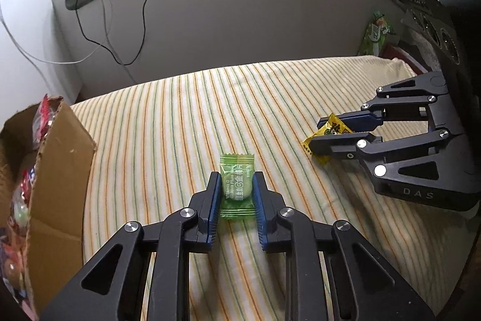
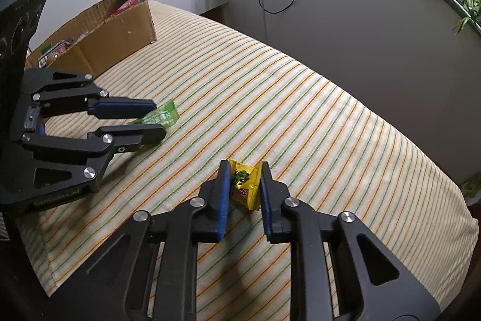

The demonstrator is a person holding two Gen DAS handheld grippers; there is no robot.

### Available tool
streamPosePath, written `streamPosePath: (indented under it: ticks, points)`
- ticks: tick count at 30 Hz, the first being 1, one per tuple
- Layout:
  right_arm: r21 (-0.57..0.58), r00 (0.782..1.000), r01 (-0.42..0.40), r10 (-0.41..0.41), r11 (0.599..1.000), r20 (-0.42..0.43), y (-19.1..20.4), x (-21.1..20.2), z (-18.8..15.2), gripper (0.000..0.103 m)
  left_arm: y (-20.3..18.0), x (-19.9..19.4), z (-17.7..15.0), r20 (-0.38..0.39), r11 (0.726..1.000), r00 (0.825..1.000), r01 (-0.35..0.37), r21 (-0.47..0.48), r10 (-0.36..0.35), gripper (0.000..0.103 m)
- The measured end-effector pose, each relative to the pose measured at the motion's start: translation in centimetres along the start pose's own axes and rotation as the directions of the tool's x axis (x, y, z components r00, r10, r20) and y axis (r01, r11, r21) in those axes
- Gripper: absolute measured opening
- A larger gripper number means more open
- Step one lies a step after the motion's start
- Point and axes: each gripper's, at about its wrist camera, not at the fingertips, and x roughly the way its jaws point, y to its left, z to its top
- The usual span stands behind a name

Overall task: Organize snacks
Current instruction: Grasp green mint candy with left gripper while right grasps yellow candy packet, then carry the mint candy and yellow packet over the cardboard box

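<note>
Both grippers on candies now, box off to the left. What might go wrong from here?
1. The left gripper pinches the green candy by thin wrapper edges; it may slip on lifting.
2. The yellow candy sits tilted in the right gripper and may twist out.
3. The cardboard box already looks full.

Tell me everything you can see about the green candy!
The green candy is one small sweet in a see-through green wrapper with crimped ends and white writing; a pale round piece shows inside. It lies flat on the striped cloth, with the left tongs shut on its two long sides. The cardboard box of snacks stands off to one side, not touching it.
</note>
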Motion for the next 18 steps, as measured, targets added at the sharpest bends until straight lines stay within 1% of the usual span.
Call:
streamPosePath:
  ticks: [5,7,11,18]
  points:
    - [0.000,1.000,0.016,-0.016,1.000,0.011,0.3,-0.6,-0.1,0.013,0.2,-0.8,-0.4,0.015,1.000,1.000,0.004,-0.031,-0.004,0.019]
    - [0.009,1.000,0.009,-0.010,1.000,0.014,0.4,-0.9,-0.4,0.012,0.4,-1.1,-0.6,0.018,0.999,1.000,0.008,-0.041,-0.007,0.019]
    - [0.024,0.999,0.018,-0.019,1.000,0.027,0.6,-1.5,-0.5,0.011,0.7,-2.1,-1.0,0.032,0.998,0.999,0.011,-0.054,-0.010,0.019]
    - [0.023,0.998,0.039,-0.040,0.999,0.057,1.3,-3.3,-0.2,0.011,0.6,-4.7,-0.9,0.084,0.998,0.996,0.012,-0.067,-0.007,0.019]
